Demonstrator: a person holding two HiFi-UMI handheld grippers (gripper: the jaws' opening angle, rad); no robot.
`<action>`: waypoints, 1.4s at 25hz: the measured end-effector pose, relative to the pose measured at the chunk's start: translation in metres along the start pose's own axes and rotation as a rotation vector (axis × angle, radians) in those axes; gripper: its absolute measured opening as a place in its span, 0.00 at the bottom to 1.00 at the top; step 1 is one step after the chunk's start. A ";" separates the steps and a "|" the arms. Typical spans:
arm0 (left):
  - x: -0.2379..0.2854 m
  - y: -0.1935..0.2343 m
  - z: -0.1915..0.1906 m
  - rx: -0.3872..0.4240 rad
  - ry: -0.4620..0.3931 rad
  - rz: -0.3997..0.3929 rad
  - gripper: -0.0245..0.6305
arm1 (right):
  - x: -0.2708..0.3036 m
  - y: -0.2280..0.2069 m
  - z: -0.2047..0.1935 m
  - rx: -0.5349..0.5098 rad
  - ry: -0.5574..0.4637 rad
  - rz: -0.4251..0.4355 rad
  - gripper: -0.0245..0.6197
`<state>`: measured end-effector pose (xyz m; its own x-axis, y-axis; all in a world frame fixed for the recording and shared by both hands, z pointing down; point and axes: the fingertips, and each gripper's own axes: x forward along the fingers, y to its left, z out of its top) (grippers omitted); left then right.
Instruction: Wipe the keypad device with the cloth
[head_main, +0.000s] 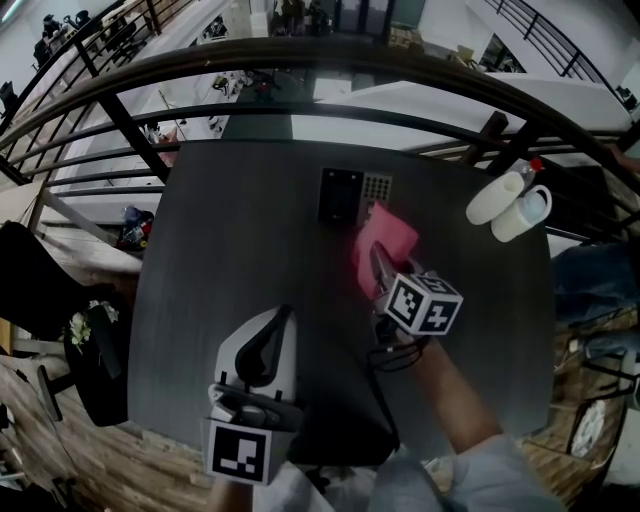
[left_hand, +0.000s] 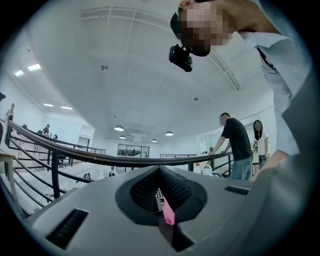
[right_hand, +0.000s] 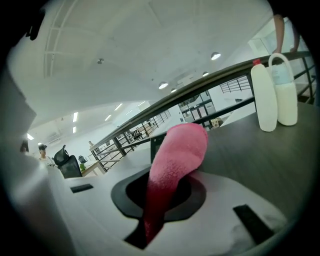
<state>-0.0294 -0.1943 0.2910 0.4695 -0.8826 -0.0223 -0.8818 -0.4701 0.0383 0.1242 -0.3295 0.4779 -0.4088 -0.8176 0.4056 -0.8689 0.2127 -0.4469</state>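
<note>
The keypad device (head_main: 355, 195) lies flat at the far middle of the dark table (head_main: 220, 240): a black panel on the left, a grey keypad on the right. A pink cloth (head_main: 385, 243) hangs from my right gripper (head_main: 379, 258), which is shut on it just in front of the device's right part. In the right gripper view the cloth (right_hand: 179, 150) stands up between the jaws and hides most of the device (right_hand: 157, 145). My left gripper (head_main: 283, 313) rests lower left, jaws shut with nothing held. A slit between its jaws shows the keypad (left_hand: 158, 196).
A white bottle (head_main: 495, 197) and a white handled jug (head_main: 530, 212) stand at the table's back right corner. A dark railing (head_main: 300, 65) curves behind the table. An office chair (head_main: 60, 300) is at the left. Two people (left_hand: 235, 145) stand beyond the railing.
</note>
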 end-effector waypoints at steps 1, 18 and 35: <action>-0.001 -0.001 0.002 0.003 -0.004 0.003 0.04 | -0.004 0.002 0.002 -0.010 -0.007 0.005 0.09; -0.013 -0.023 0.034 0.042 -0.031 0.011 0.04 | -0.117 0.070 0.066 -0.323 -0.230 0.037 0.09; -0.019 -0.041 0.061 0.076 -0.071 0.003 0.04 | -0.210 0.111 0.093 -0.498 -0.407 0.040 0.08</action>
<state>-0.0050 -0.1581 0.2285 0.4648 -0.8805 -0.0935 -0.8853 -0.4634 -0.0372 0.1394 -0.1836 0.2693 -0.3899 -0.9207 0.0171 -0.9208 0.3901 0.0079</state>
